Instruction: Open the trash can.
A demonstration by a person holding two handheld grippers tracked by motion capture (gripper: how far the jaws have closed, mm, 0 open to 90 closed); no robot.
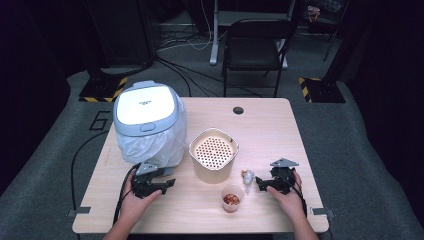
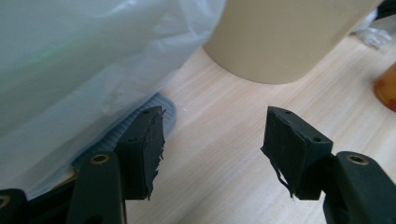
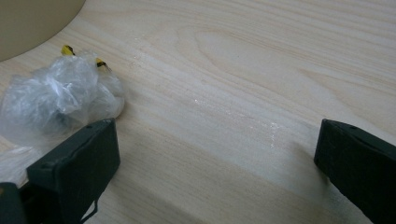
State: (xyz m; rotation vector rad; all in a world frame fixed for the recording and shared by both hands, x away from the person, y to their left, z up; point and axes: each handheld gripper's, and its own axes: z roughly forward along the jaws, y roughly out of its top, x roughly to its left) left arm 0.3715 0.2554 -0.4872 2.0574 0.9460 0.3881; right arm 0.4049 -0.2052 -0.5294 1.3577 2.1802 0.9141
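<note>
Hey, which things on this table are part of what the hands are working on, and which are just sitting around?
In the job:
- crumpled plastic wrap, beside the right tongs
- lidded bin with its plastic liner, beside the left tongs

Lying about:
- beige perforated pot
- small cup
- chair behind the table

Bright lit table (image 1: pixel 280 125), dark surroundings, soft blur in close views
</note>
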